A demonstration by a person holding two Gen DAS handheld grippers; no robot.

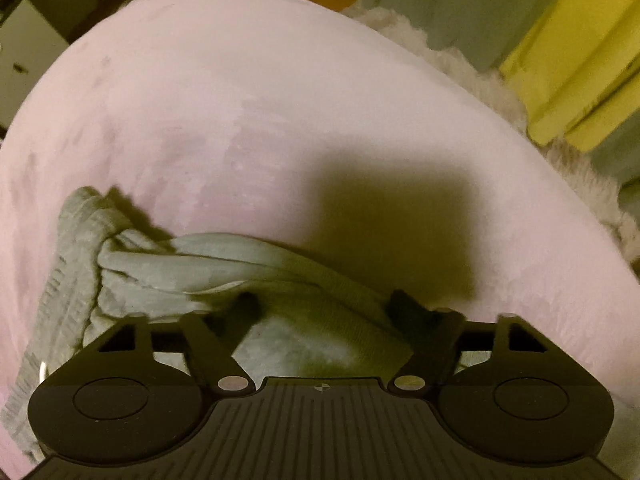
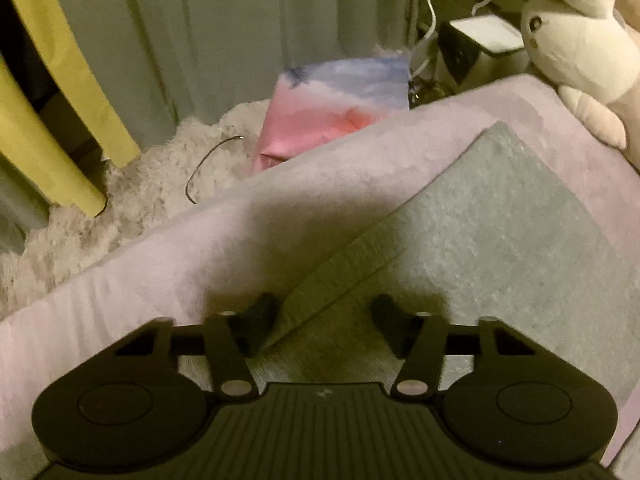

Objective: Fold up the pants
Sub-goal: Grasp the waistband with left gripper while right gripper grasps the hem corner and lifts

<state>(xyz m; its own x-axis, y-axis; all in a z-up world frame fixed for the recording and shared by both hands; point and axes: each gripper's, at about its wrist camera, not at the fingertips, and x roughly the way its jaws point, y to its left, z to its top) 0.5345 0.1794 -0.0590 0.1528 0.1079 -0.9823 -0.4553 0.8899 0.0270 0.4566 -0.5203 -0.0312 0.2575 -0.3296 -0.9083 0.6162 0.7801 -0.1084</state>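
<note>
Grey knit pants (image 1: pixel 168 268) lie on a pale pink blanket (image 1: pixel 248 92), and in the left wrist view their bunched, twisted folds run from a ribbed band at the far left toward the left gripper (image 1: pixel 324 312). Its jaws stand partly open, pointing steeply down, with a ribbed edge of the fabric between the two fingers (image 1: pixel 404 308); whether the pads actually press on the cloth cannot be told (the tips are dark and blurred). A square shadow falls on the blanket just beyond. In the right wrist view the pants (image 2: pixel 492 232) lie flat and smooth, their ribbed hem running diagonally down toward the right gripper (image 2: pixel 324 316). That gripper's jaws are also partly open, straddling the corner of the hem, one finger (image 2: pixel 256 320) beside the fabric's edge over the blanket (image 2: pixel 160 248) and the other over the grey cloth; no firm pinch is visible. Farther right, a white plush rabbit (image 2: pixel 576 40) leans at the blanket's far corner.
</note>
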